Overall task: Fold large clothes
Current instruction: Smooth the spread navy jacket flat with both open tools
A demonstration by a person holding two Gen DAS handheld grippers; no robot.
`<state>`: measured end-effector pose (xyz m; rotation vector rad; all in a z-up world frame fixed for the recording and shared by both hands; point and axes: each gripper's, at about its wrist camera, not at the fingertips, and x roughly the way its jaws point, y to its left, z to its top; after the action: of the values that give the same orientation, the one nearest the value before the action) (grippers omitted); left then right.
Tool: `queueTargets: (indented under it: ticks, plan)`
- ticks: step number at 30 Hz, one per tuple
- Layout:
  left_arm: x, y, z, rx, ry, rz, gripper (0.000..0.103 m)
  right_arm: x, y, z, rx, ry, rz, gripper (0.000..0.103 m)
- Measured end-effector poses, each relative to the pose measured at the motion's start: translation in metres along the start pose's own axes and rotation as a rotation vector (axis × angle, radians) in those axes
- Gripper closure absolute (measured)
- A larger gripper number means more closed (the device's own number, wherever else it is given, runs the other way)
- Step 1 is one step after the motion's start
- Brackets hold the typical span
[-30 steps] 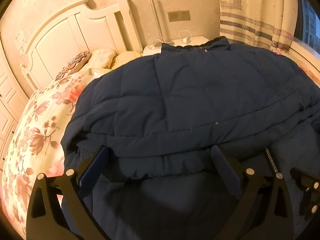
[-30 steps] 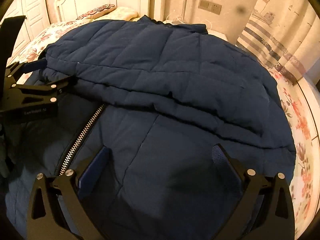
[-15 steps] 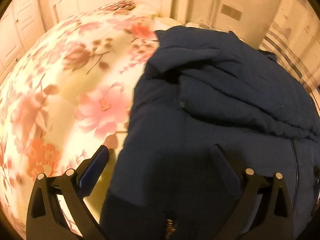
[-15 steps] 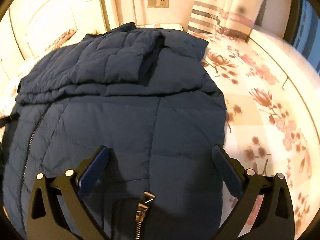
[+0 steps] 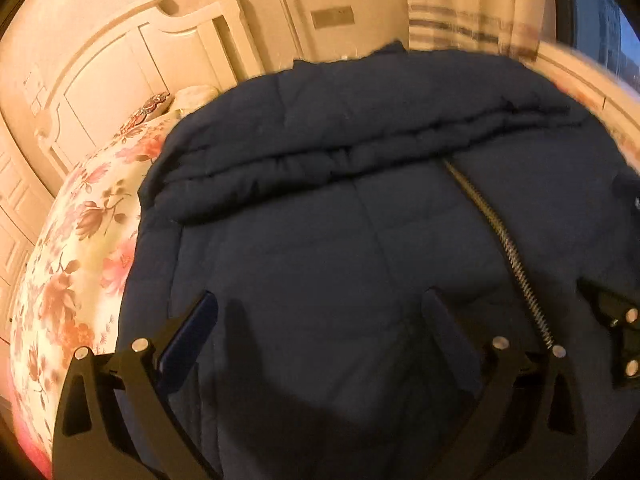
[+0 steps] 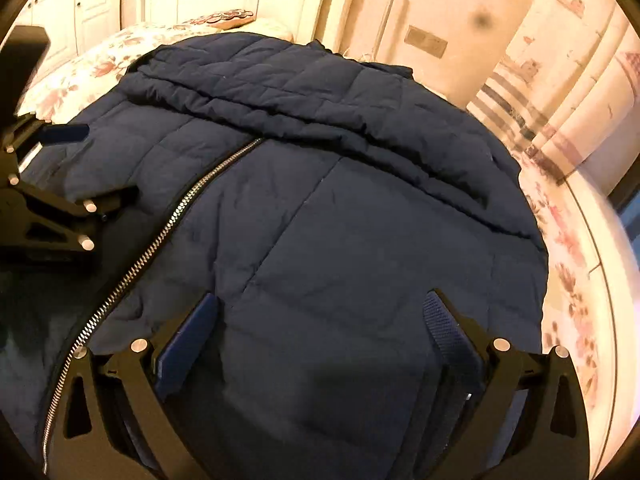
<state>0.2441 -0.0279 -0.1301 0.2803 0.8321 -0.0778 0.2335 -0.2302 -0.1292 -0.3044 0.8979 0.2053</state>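
A navy quilted jacket point(image 5: 340, 220) lies spread on the bed, front up, with a silver zipper point(image 5: 508, 248) down its middle and a sleeve folded across its chest point(image 5: 360, 152). It also fills the right wrist view point(image 6: 340, 220), zipper point(image 6: 160, 240) at the left. My left gripper point(image 5: 320, 312) is open, low over the jacket's left half. My right gripper point(image 6: 320, 312) is open, low over the right half. Each gripper shows at the edge of the other's view point(image 5: 616, 328) point(image 6: 48, 208).
The bed has a floral sheet point(image 5: 80, 248) at the left and also on the right point(image 6: 568, 264). A white headboard point(image 5: 132, 60), pillows point(image 5: 160, 108), a wall switch plate point(image 5: 332, 16) and striped curtains point(image 6: 540, 112) stand beyond.
Both grippers have swung back from the jacket's outer edges towards its middle. They stay open. The jacket lies as before.
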Motion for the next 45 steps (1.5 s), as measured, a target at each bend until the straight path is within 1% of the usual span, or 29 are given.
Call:
queueTargets:
  ticks: [2,3,6,10,11,12,14,16,17,18,19,22,23,24,25,26,27,29,31,32,35,37,40,43,44,45]
  plan:
    - [0.006,0.012,-0.001,-0.050,0.029,-0.059,0.002,0.004,-0.012,0.000,0.048,0.018,0.047,0.005]
    - [0.006,0.019,-0.001,-0.076,0.032,-0.060,0.002,0.005,-0.015,0.000,0.065,0.019,0.051,0.005]
    - [0.000,0.027,-0.005,-0.112,0.020,-0.041,0.002,-0.004,-0.020,-0.005,0.103,0.000,0.020,0.005]
    - [-0.031,0.038,-0.034,-0.131,-0.033,-0.011,0.002,-0.021,-0.035,-0.021,0.163,-0.017,-0.004,0.005]
    - [-0.035,0.041,-0.039,-0.135,-0.036,0.002,0.002,-0.028,-0.033,-0.028,0.168,-0.027,-0.004,0.005]
    - [-0.036,0.046,-0.043,-0.145,-0.035,0.005,0.002,-0.031,-0.034,-0.034,0.170,-0.033,0.003,0.005]
    - [-0.036,0.051,-0.043,-0.173,-0.025,-0.006,0.002,-0.027,-0.030,-0.045,0.156,-0.006,0.019,0.005]
    - [-0.030,0.052,-0.040,-0.186,0.007,0.017,0.002,-0.025,-0.030,-0.047,0.151,-0.004,0.017,0.005]
    - [-0.033,0.050,-0.041,-0.179,0.002,0.040,0.003,-0.027,-0.030,-0.046,0.154,-0.004,0.006,0.005]
    - [-0.042,0.044,-0.042,-0.156,-0.028,0.059,0.003,-0.030,-0.028,-0.045,0.151,-0.007,-0.020,0.005]
    - [-0.051,0.038,-0.044,-0.136,-0.052,0.045,0.003,-0.036,-0.023,-0.045,0.139,-0.022,-0.025,0.005]
    - [-0.074,0.022,-0.055,-0.092,-0.093,-0.078,0.002,-0.057,0.005,-0.051,0.060,-0.070,0.065,0.005]
    - [-0.079,0.011,-0.060,-0.063,-0.100,-0.097,0.002,-0.060,0.013,-0.054,0.028,-0.071,0.087,0.005]
    - [-0.079,-0.001,-0.066,-0.017,-0.091,-0.094,0.002,-0.060,0.027,-0.060,-0.022,-0.062,0.112,0.005]
    - [-0.075,-0.012,-0.069,0.024,-0.077,-0.078,0.002,-0.056,0.039,-0.067,-0.067,-0.047,0.114,0.005]
    - [-0.068,-0.021,-0.074,0.063,-0.065,-0.044,0.002,-0.053,0.043,-0.073,-0.079,-0.055,0.091,0.005]
    - [-0.067,-0.023,-0.075,0.068,-0.068,-0.030,0.002,-0.053,0.041,-0.075,-0.062,-0.068,0.105,0.005]
    - [-0.065,-0.020,-0.072,0.054,-0.050,-0.052,0.002,-0.050,0.030,-0.075,-0.011,-0.044,0.145,0.005]
    - [-0.062,-0.011,-0.071,0.008,-0.026,-0.099,0.002,-0.051,0.028,-0.076,-0.007,-0.035,0.138,0.005]
    - [-0.061,-0.005,-0.071,-0.009,-0.022,-0.102,0.002,-0.054,0.027,-0.078,-0.012,-0.035,0.124,0.005]
    - [-0.070,0.011,-0.081,-0.061,-0.043,-0.108,0.002,-0.067,0.018,-0.089,0.005,-0.040,0.084,0.005]
    - [-0.075,0.024,-0.091,-0.084,-0.052,-0.081,0.002,-0.078,0.003,-0.099,0.049,-0.050,0.065,0.005]
    - [-0.078,0.039,-0.108,-0.120,-0.039,-0.054,0.002,-0.087,-0.017,-0.118,0.124,-0.054,0.054,0.005]
    - [-0.085,0.043,-0.115,-0.145,-0.032,-0.034,0.003,-0.097,-0.021,-0.128,0.173,-0.075,0.075,0.005]
    - [-0.090,0.041,-0.116,-0.145,-0.037,-0.044,0.003,-0.100,-0.016,-0.129,0.169,-0.087,0.092,0.005]
    - [-0.099,0.033,-0.115,-0.133,-0.057,-0.079,0.003,-0.102,-0.010,-0.129,0.156,-0.100,0.109,0.005]
